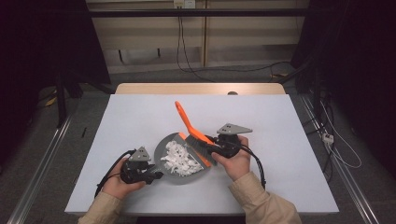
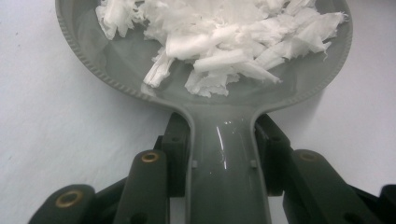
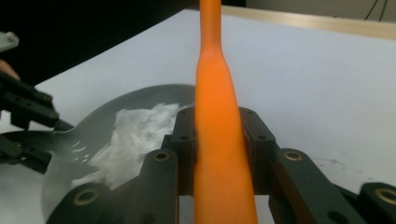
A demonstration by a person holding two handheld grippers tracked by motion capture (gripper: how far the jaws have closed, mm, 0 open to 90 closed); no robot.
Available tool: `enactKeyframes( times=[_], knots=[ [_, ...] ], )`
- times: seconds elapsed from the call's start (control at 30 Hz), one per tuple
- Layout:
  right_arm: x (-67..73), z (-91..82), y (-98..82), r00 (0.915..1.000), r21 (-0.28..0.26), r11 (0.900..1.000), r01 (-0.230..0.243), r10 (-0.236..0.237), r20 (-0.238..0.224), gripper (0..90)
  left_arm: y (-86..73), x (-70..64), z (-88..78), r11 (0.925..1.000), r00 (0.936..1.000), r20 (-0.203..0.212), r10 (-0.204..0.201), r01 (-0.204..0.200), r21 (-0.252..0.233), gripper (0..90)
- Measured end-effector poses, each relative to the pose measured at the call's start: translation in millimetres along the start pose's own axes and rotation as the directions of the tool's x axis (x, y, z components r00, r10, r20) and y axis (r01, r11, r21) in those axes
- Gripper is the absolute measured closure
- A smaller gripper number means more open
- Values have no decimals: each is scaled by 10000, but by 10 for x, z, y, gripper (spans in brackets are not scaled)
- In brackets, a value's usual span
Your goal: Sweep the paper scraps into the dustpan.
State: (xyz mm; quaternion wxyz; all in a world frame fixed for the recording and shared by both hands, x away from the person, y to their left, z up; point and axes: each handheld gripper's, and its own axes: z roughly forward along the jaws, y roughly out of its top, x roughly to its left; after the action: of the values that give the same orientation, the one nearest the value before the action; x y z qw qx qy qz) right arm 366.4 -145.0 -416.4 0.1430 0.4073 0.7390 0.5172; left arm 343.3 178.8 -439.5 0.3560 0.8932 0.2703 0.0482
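A grey dustpan (image 1: 168, 175) lies on the white table (image 1: 140, 116), holding a heap of white paper shreds (image 1: 180, 158). My left gripper (image 1: 158, 175) is shut on the pan's handle (image 2: 224, 177); the jaws press its sides, and the shreds (image 2: 224, 42) lie just ahead inside the pan's rim (image 2: 88, 65). An orange hand brush (image 1: 187, 122) leans over the pan's right edge, its dark bristles (image 1: 203, 151) down at the pan. My right gripper (image 1: 211, 142) is shut on the orange brush handle (image 3: 219, 140), with the pan (image 3: 93, 135) and shreds (image 3: 140, 130) to its left.
The table's wooden far edge (image 1: 201, 88) shows beyond the white sheet. Cables (image 1: 336, 144) run over the floor to the right of the table. In the right gripper view the left gripper (image 3: 28, 109) sits at the far left, on the pan's handle.
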Motion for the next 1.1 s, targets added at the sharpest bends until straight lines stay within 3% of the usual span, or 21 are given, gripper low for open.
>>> enactKeyframes(
  times=[0.17, 0.33, 0.37, 0.43, 0.5, 0.57, 0.63, 0.77, 0.97, 1.1],
  knots=[
    [-102, -30, -54, 9969, 21, 9998, 184, -185, 759, 717, -27, -29, -62, 9994, 9986, 474, 226, -239, 269, 633],
    [-152, 39, -196, 9821, 279, 9968, 753, -790, 1712, 716, 41, -101, -3, 9975, 9965, 696, 454, -490, 507, 633],
    [-137, 47, -224, 9836, 6, 9972, 747, -738, 1643, 717, 57, -116, 23, 9973, 9964, 715, 465, -504, 539, 633],
    [-81, 56, -221, 9888, 80, 9983, 577, -583, 1377, 717, 82, -135, 65, 9963, 9964, 644, 550, -590, 617, 633],
    [-1, 91, -243, 9957, -62, 9995, 301, -294, 880, 717, 92, -136, 74, 9979, 9967, 732, 360, -399, 520, 634],
    [76, 106, -223, 9974, -147, 9995, 282, -271, 674, 717, 87, -142, 75, 9981, 9972, 646, 378, -409, 471, 634],
    [112, 103, -187, 9996, -465, 9985, -281, 283, 27, 717, 84, -143, 84, 9983, 9972, 658, 344, -374, 452, 633],
    [185, 74, -113, 10000, -677, 9977, -4, 3, -16, 717, 88, -143, 92, 9990, 9979, 582, 294, -314, 325, 633],
    [23, -54, -102, 9945, -768, 9960, 468, -392, 973, 717, 87, -141, 29, 9986, 9983, 525, 265, -289, 451, 633],
    [-109, 14, -277, 9805, -287, 9973, 671, -605, 1868, 717, 106, -148, 72, 9983, 9988, 458, 187, -212, 545, 633]
  ],
)
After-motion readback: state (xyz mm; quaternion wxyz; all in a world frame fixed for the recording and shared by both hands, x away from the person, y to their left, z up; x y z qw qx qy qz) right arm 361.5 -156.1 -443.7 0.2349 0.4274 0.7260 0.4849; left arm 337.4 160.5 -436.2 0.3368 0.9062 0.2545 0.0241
